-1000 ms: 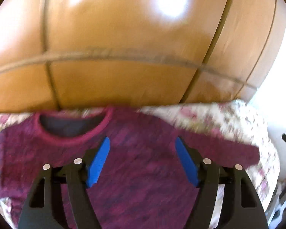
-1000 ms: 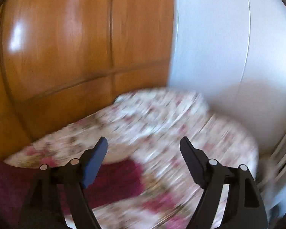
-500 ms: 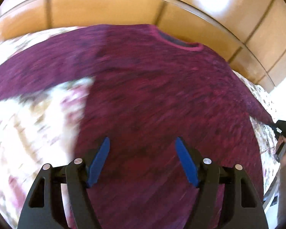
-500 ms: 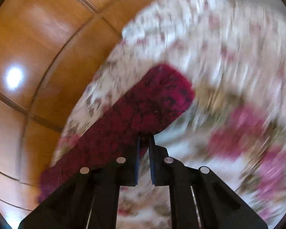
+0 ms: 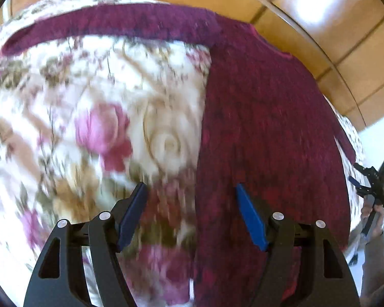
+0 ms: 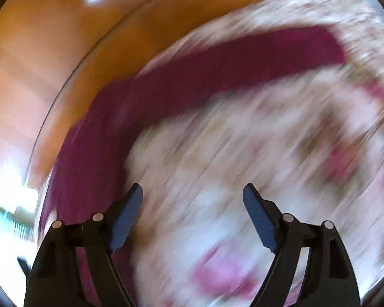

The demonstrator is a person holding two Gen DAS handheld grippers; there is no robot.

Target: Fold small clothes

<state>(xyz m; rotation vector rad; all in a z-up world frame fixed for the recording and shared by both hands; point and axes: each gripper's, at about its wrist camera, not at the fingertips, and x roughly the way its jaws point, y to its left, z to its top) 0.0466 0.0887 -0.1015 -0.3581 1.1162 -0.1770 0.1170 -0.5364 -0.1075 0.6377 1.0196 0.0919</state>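
Note:
A dark magenta knitted sweater (image 5: pixel 263 128) lies flat on a floral bedspread (image 5: pixel 89 89), its neckline toward the wooden panels. One sleeve (image 5: pixel 115 23) stretches out to the left along the far edge. My left gripper (image 5: pixel 190 186) is open above the body's left side edge, with nothing held. In the right wrist view, which is blurred by motion, the other sleeve (image 6: pixel 217 64) lies stretched across the bedspread (image 6: pixel 243 153). My right gripper (image 6: pixel 192 188) has its jaws opening, with only bedspread below them. It also shows at the sweater's right side (image 5: pixel 357 179).
Glossy wooden panels (image 5: pixel 320 12) run behind the bed and also show in the right wrist view (image 6: pixel 64 38). A person's hand (image 5: pixel 373 215) holds the right gripper beyond the bed's right edge. A pale floor or wall lies past that edge.
The left gripper swept from the neckline down to the sweater's left side edge. The right gripper closed at the sleeve cuff, then opened and drew back; the sleeve now lies stretched out.

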